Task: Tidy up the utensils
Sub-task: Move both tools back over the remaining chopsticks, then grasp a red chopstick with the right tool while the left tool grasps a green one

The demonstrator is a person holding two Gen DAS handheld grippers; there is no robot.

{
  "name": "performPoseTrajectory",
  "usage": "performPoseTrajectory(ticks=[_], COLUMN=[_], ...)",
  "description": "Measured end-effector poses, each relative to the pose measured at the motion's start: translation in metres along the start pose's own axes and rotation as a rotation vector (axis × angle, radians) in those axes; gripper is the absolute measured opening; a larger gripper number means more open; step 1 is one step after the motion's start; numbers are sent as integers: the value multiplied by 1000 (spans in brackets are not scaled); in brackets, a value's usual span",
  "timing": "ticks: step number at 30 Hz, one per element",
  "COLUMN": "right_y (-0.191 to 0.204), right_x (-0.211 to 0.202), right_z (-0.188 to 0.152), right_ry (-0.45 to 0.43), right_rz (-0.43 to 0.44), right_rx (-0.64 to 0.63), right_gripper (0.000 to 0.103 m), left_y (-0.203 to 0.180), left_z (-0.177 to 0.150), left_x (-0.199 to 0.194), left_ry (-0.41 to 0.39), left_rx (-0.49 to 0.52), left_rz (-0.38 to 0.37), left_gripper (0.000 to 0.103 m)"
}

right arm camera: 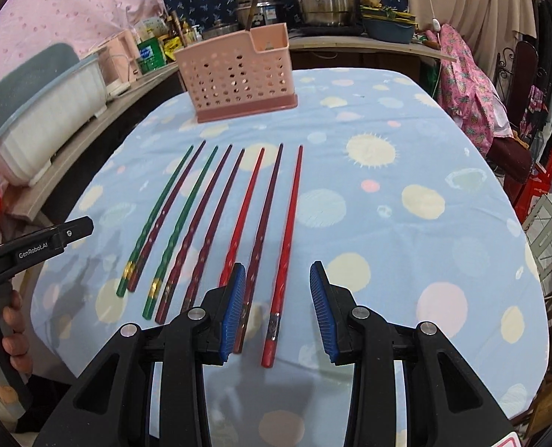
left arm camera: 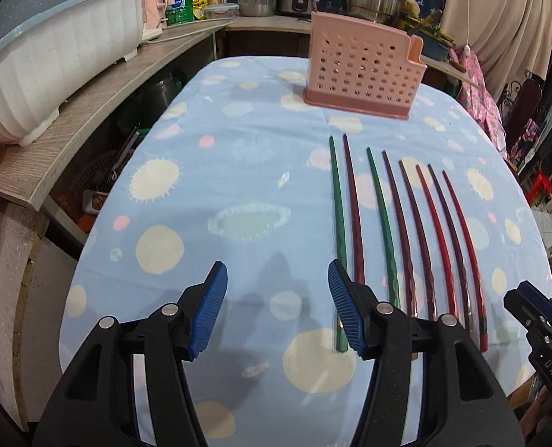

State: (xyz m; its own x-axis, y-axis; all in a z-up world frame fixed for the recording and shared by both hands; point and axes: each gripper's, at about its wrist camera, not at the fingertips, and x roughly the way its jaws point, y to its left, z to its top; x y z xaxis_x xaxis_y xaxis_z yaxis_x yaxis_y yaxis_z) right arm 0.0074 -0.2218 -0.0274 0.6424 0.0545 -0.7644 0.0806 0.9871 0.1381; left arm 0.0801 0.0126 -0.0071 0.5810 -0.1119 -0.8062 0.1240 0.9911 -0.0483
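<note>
Both the left tongs (left arm camera: 277, 309) and right tongs (right arm camera: 277, 311) hang open and empty over the chopsticks (right arm camera: 216, 219), lined up on the tablecloth (right arm camera: 406, 171) before the pink holder (right arm camera: 238, 78), so I'd guess a sloppy pinch grabs two or rolls a neighbour.

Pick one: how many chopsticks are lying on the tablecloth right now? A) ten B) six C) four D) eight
D: eight chopsticks lie side by side on the tablecloth in front of the pink utensil holder: two green, the rest dark maroon or red. Both the right gripper and the left gripper are open and hold nothing.
</note>
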Motion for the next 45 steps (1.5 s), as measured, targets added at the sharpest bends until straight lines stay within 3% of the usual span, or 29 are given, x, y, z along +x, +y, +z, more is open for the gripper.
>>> performPoseTrajectory(ticks=[9,21,45], right_y=[3,3,2], right_x=[15,23,23], right_z=[-17,-27,-28], right_ry=[48,81,79], right_rz=[-14,-19,-18], right_rx=[-8,-11,-9], right_gripper=[32,9,9], left_y=[-8,-13,-19], left_z=[-14,-24,-33], left_x=[7,13,34], left_ry=[37,67,109], left_rx=[28,48,73], left_rz=[-4,-21,-9], left_gripper=[61,61,61])
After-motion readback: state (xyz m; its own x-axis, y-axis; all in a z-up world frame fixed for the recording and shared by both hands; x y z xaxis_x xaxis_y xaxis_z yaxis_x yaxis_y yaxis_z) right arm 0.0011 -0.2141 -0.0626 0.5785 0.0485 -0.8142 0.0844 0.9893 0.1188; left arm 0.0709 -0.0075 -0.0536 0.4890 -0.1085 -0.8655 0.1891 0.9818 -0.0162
